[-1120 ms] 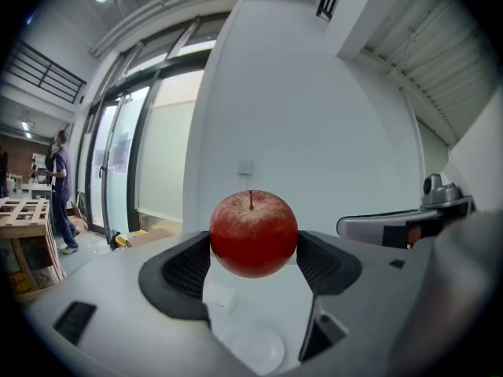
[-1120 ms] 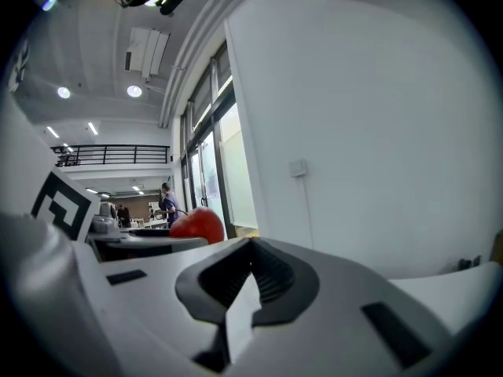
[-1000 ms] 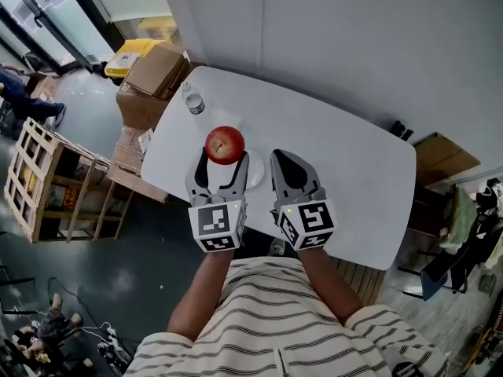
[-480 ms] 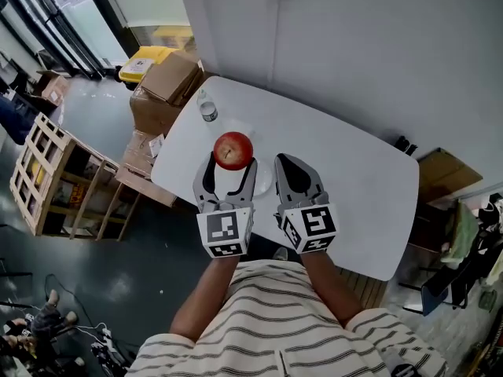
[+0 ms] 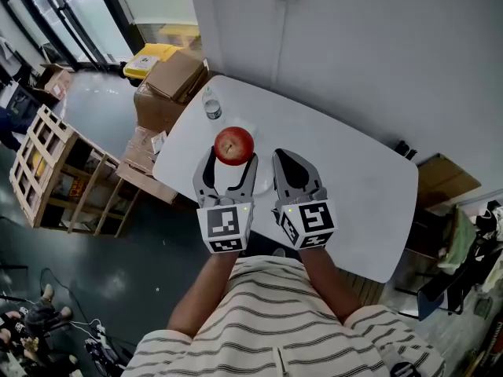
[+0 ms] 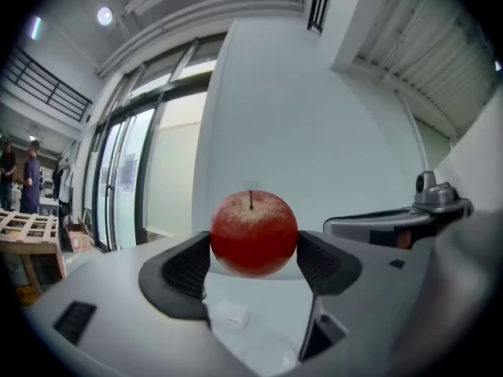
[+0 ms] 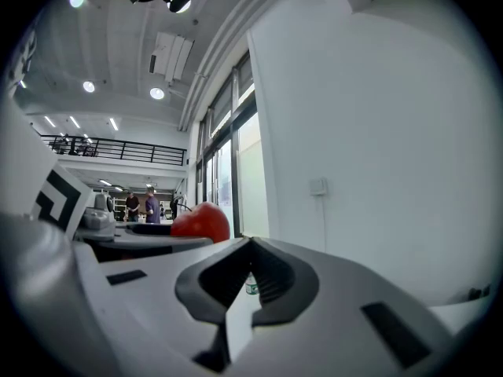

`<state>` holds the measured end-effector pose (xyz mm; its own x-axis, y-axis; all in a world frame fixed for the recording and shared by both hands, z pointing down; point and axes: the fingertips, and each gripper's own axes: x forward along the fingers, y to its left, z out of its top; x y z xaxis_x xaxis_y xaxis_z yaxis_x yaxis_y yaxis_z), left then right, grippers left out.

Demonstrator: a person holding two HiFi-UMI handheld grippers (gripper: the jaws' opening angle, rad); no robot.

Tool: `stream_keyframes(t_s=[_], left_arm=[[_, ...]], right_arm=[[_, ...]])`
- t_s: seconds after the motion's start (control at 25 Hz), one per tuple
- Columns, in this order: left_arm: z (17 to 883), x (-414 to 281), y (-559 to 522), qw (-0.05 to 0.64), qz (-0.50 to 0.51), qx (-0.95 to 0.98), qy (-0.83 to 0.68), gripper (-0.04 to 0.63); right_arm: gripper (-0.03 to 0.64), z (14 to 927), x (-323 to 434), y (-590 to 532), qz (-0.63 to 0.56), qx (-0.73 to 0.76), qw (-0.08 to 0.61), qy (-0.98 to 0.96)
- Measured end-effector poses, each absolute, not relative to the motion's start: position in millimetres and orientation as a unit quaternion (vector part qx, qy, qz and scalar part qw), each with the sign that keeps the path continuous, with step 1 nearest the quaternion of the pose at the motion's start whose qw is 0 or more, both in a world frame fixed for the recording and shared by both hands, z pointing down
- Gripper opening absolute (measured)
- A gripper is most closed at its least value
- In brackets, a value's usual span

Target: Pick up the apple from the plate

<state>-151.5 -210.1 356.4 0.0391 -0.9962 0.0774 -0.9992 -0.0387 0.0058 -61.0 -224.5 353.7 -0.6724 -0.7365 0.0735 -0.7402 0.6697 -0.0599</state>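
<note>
Left hand-held gripper (image 6: 253,254): jaws part-way open and clamped on the apple (image 6: 253,234) – one ribbed pad on each flank, stem up.
Right hand-held gripper (image 7: 250,269): jaws drawn together to a thin slit, nothing held; it sits just beside the left one, level with it.
Apple: red, speckled yellow near the stem; in the left gripper view it is backed by wall and window. In the head view it sits at the tip of the left hand-held gripper, over the near-left part of the bench (image 5: 354,179).
Plate (image 5: 262,173): white on white, faint – on the bench beneath the gripper tips; whether the apple touches it I cannot tell.
Bottle (image 5: 212,108): clear, upright, near the bench's far-left corner.
Beyond the bench: cardboard boxes (image 5: 169,81) on the floor at the left, wooden crate (image 5: 47,171) further left.
</note>
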Motion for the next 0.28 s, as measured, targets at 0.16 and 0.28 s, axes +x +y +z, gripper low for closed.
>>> stream_keyframes(t_s=[0.16,0.28], left_arm=[[355.1,-150.7,-209.1,0.029,0.025,0.722,-0.691,0.353],[355.1,-150.4,-209.7,0.028,0.024,0.723,-0.69,0.353]], right_arm=[[0.012,352.0,-61.7,-223.7,0.041,0.406,0.023,-0.913],[0.012,352.4,-61.2,-224.1,0.039,0.407,0.023,-0.912]])
